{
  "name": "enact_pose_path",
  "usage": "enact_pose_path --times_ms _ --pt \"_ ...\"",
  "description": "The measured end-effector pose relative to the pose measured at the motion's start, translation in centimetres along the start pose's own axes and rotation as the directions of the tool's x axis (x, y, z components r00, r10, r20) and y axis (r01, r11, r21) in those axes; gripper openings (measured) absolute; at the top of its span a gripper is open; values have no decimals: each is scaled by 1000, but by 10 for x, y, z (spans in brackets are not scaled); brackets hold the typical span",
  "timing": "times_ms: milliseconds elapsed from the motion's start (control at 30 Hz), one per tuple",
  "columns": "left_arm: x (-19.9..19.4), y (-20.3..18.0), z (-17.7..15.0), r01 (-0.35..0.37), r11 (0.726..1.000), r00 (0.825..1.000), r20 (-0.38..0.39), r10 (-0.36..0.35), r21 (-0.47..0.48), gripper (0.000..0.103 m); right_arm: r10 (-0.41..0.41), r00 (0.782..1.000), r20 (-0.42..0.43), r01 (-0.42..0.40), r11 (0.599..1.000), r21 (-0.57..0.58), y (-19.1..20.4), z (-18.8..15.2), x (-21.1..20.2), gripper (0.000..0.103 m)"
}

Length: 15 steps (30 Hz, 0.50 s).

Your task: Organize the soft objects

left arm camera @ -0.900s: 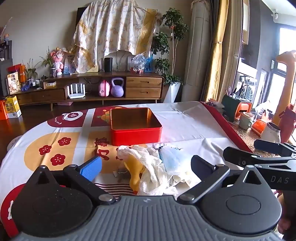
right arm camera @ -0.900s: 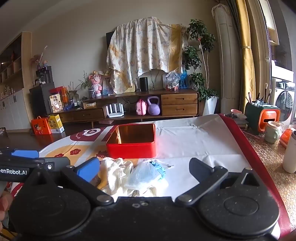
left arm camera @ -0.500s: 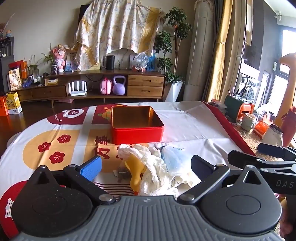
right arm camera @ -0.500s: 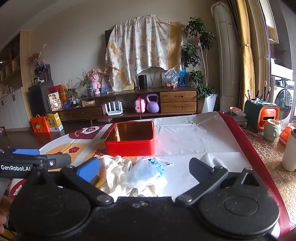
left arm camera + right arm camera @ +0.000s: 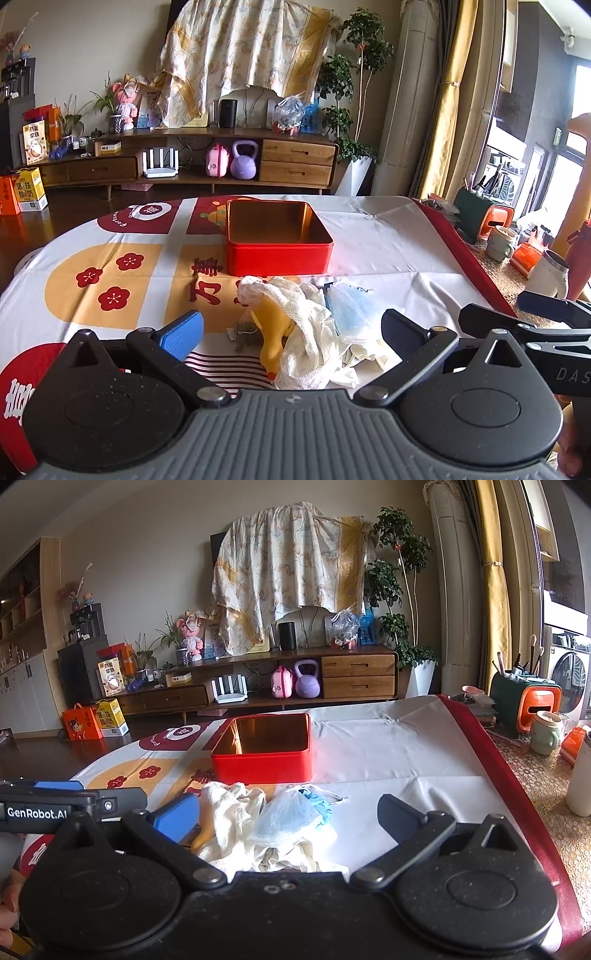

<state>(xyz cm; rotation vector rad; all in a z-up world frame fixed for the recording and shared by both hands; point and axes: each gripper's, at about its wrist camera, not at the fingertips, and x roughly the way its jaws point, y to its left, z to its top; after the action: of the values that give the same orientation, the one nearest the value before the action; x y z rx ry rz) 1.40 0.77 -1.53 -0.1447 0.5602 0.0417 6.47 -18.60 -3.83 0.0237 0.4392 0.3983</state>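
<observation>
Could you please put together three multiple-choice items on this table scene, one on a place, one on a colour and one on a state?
1. Where does the pile of soft objects lie relative to the tin?
A. inside it
B. on the table in front of it, on the camera's side
C. behind it

2. What colour is the outside of the tin?
A. red
B. green
C. white

3. In what state are the left gripper and the right gripper?
A. both open, holding nothing
B. both shut on cloth
C. left shut, right open

Answers: 1 B, the cloths and the blue face mask rest on the tablecloth nearer the camera than the tin. 2 A, its walls are red. 3 A, each pair of fingers stands wide apart with nothing pressed between the pads.
</observation>
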Motion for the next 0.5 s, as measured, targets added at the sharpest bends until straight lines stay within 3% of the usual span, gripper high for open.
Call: enact_pose_path --times_ms 500 --pt "-4 -2 0 -7 1000 1000 8 7 -9 103 25 1000 -7 -25 1000 -1 3 -1 -2 103"
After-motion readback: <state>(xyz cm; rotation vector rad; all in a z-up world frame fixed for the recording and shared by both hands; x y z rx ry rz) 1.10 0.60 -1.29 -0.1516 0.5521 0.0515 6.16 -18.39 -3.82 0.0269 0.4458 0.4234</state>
